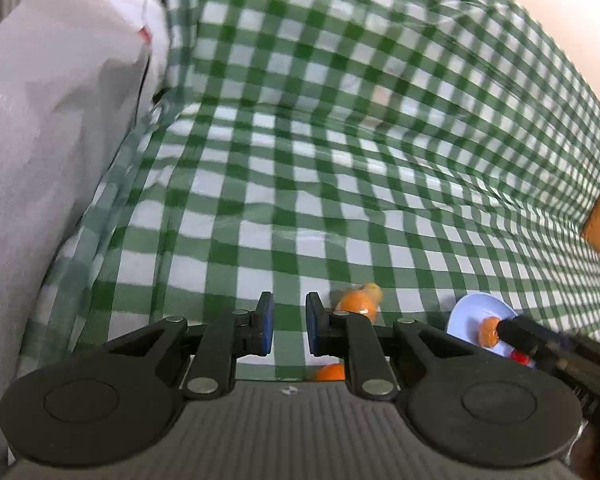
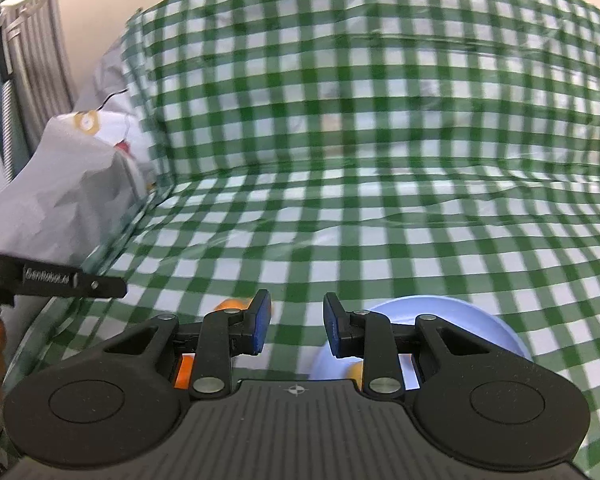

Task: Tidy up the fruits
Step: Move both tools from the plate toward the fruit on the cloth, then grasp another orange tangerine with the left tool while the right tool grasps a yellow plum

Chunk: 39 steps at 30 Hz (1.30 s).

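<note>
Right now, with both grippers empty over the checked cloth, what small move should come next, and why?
Probably ease the left gripper down and right toward the orange fruit on the cloth. Its fingers are apart with nothing between them, that fruit lies off the blue plate, and the plate already holds one.

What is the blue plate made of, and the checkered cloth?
The blue plate looks like smooth plastic or glazed ceramic: plain colour, even soft sheen; I cannot tell which. The green checkered cloth seems to be woven fabric under a clear plastic film: wrinkles and shiny streaks cross it.
</note>
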{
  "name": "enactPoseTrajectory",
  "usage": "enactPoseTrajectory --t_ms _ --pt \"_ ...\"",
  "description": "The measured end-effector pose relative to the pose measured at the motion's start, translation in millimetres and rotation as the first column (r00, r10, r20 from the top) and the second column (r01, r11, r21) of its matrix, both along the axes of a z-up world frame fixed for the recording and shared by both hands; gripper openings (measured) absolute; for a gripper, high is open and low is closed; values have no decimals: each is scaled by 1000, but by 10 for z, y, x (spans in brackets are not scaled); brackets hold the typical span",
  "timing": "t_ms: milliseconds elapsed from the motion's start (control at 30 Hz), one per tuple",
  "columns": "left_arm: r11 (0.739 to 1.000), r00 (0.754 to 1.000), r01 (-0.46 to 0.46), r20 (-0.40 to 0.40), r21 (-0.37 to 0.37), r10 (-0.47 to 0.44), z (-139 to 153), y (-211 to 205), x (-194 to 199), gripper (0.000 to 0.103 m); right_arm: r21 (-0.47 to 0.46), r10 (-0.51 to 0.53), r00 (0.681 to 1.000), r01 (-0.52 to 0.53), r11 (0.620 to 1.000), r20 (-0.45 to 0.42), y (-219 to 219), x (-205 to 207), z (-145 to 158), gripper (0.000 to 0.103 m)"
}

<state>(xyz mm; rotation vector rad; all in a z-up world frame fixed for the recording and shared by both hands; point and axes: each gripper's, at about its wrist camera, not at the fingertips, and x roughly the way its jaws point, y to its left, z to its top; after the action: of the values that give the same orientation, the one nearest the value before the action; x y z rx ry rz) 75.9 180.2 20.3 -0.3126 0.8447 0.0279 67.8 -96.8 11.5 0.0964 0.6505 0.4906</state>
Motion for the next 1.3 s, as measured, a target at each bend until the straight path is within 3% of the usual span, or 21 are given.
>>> enactPoseTrajectory --t_ms 133,400,500,567,633,767,900,1300 --pt "998 998 1 -62 -59 -5 -106 71 48 17 -15 57 998 -58 998 -34 201 19 -97 31" --pt "997 995 68 -75 -42 -71 -161 -112 166 21 -64 189 976 -196 978 -105 635 27 -316 33" --pt "995 991 89 -95 -49 -93 -201 -190 216 33 -98 213 969 -226 969 -125 750 40 -416 34" --pt "994 989 101 -106 -51 -106 -226 -229 248 34 -106 217 966 -233 967 -144 786 68 -480 35" --pt "993 986 109 -122 -55 -115 -254 -254 277 42 -108 221 964 -238 965 -148 800 83 -520 35" --pt "987 970 134 -191 -90 -149 -379 -316 340 48 -71 221 963 -234 970 -152 743 120 -568 36" --pt "987 961 145 -227 -68 -157 -443 -372 355 48 -33 234 959 -242 970 -162 691 147 -590 36" --pt "983 945 118 -288 -139 -154 -557 -360 411 49 -23 274 946 -282 959 -173 616 139 -608 36"
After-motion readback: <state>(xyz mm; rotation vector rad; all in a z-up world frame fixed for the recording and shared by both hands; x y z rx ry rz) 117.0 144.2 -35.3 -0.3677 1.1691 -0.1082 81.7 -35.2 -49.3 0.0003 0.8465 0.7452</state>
